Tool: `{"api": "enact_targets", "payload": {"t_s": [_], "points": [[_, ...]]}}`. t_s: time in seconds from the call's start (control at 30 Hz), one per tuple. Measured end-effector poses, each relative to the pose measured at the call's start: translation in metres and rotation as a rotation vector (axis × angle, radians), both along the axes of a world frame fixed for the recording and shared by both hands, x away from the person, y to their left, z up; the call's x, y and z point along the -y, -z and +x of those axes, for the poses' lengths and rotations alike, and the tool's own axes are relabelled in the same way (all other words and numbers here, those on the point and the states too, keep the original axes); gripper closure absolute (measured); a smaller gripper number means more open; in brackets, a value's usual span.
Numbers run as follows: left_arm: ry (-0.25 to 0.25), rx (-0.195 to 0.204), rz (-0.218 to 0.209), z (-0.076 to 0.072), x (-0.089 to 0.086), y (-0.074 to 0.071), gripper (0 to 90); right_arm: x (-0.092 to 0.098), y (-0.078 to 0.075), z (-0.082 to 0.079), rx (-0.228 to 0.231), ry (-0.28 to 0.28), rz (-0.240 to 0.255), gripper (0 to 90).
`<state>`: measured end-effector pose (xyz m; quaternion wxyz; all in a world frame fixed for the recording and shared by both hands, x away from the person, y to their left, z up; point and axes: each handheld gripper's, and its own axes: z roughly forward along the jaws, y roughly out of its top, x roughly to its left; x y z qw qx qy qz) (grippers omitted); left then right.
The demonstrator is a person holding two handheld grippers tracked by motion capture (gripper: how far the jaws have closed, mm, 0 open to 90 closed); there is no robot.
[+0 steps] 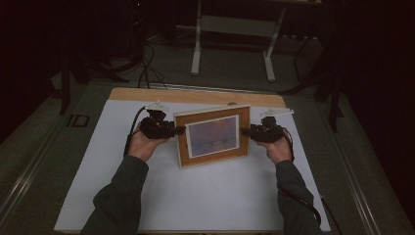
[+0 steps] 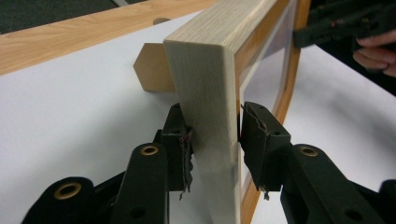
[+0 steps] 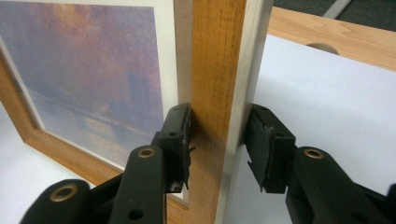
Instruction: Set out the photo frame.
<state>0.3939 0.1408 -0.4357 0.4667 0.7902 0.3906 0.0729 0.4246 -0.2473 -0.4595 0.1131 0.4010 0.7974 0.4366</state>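
I have the picture frame [image 1: 213,135] standing upright on the white surface [image 1: 195,196], near its middle, leaning a little back on the wooden stand [image 2: 154,67] behind it. My left gripper [image 1: 177,129] is at the left side of the frame and my right gripper [image 1: 244,130] is at the right side.

In the left gripper view, the fingers [image 2: 180,149] are around the frame's pale edge. One pad touches the back, but the other pad has a thin gap to the front, so I judge this is not a real grip yet. In the right gripper view, one of the fingers [image 3: 176,140] touches the front side; the other one stands a little apart from the back edge. So both pairs are partly open around the frame, not clamped on it.

The risk I see is this: if I lift now, the frame can slip out and fall flat, because neither side presses firmly. Also, if one side closes before the other, it may push the frame sideways or turn it on its stand. The front pads sit near the glass, and too strong pressing there could mark it.
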Motion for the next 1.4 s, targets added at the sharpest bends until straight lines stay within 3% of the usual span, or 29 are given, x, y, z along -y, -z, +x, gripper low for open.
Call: {"api": "enact_targets", "payload": {"t_s": [0.37, 0.67, 1.0, 1.4], "points": [[0.028, 0.019, 0.006, 0.007, 0.006, 0.001, 62.1, 0.000, -0.001, -0.026, -0.004, 0.084, -0.008, 61.7], [0.056, 0.030, -0.006, 0.008, 0.010, 0.003, 60.0, 0.004, -0.003, -0.046, -0.002, 0.094, -0.038, 61.7], [0.069, 0.018, -0.024, 0.010, 0.011, 0.004, 59.3, 0.006, -0.003, -0.054, -0.011, 0.098, -0.035, 62.1], [0.045, -0.013, -0.004, 0.003, 0.013, 0.000, 59.4, 0.008, -0.004, -0.053, -0.019, 0.086, -0.020, 62.1]]}}
